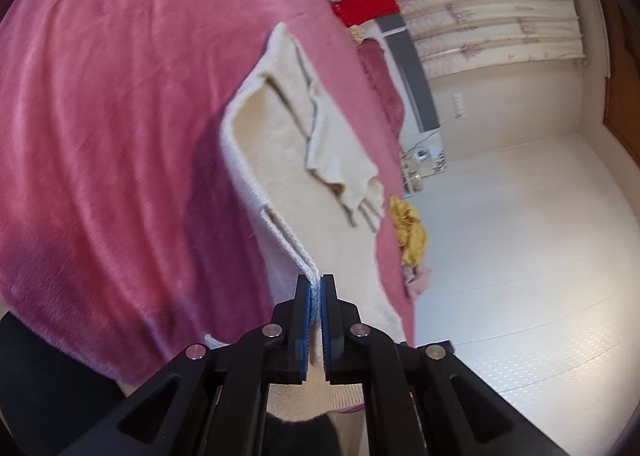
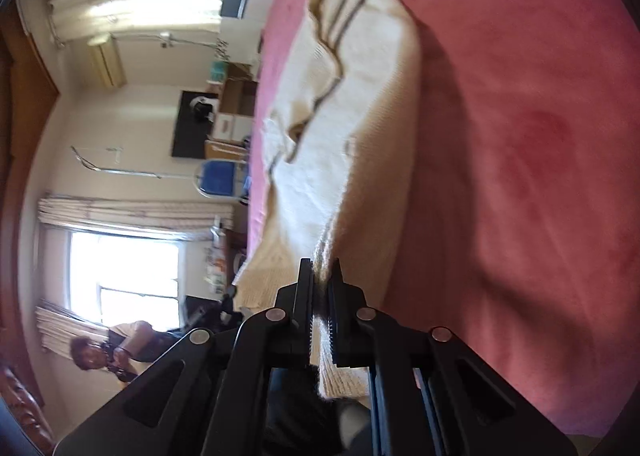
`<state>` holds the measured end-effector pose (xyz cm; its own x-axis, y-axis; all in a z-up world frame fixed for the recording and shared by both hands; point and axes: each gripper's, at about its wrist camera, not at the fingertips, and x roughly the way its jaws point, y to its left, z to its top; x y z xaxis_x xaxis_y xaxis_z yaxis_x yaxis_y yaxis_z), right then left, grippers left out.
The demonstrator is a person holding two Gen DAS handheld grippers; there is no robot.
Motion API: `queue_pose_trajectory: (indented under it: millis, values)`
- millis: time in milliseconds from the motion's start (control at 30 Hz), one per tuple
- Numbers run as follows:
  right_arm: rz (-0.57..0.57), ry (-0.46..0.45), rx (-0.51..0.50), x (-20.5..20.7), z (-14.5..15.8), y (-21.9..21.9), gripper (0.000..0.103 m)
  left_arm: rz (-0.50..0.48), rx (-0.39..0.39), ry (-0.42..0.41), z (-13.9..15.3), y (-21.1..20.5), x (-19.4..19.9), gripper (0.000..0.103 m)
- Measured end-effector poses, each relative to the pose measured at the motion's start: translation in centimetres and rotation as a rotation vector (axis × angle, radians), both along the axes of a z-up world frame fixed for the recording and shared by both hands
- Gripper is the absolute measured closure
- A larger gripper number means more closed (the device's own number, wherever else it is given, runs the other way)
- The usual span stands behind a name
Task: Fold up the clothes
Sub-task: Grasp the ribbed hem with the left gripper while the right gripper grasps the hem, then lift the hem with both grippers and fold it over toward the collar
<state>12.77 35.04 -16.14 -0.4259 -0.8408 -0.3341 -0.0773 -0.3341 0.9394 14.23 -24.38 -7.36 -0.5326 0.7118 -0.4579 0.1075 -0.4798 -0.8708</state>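
Knitwear, a cream sweater (image 1: 280, 159), was spread on the pink bedspread (image 1: 104, 103). Its near hem was pinched in the closed left hand-held gripper (image 1: 316, 288) and right hand-held gripper (image 2: 322, 276), presumably for folding away. Beyond the sweater, bare bedspread was left free.

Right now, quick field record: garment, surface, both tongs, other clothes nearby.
garment: cream knit sweater with dark stripes, sleeves folded in on top
surface: pink blanket
left tongs: shut on the sweater's ribbed hem
right tongs: shut on the sweater's knit edge
other clothes: yellow garment bunched at the blanket's edge; red cloth at the far end
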Motion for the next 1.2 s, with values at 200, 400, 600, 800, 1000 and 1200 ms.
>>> queue_pose_trajectory:
  millis: [200,400,600,800,1000,1200]
  values:
    - [-0.051,0.051,-0.075,-1.4,1.6,0.4,0.097,0.013,0.057,0.011,1.5,0.1,-2.3,0.100]
    - [-0.084,0.085,-0.084,-4.4,3.7,0.5,0.097,0.021,0.105,0.029,3.2,-0.2,-5.0,0.099]
    - [-0.126,0.135,-0.088,-10.4,6.7,1.0,0.097,0.053,0.136,0.051,5.3,-1.9,-9.9,0.099]
    - [-0.161,0.161,-0.082,-17.8,8.6,2.2,0.097,0.110,0.153,0.057,5.8,-3.1,-17.1,0.099]
    - [-0.187,0.088,-0.028,-26.4,7.4,2.6,0.094,0.164,0.171,-0.030,2.5,-3.5,-25.2,0.099]
    - [-0.231,-0.166,-0.054,-32.2,0.2,2.6,0.052,0.213,0.189,-0.222,-3.9,-3.5,-31.3,0.098]
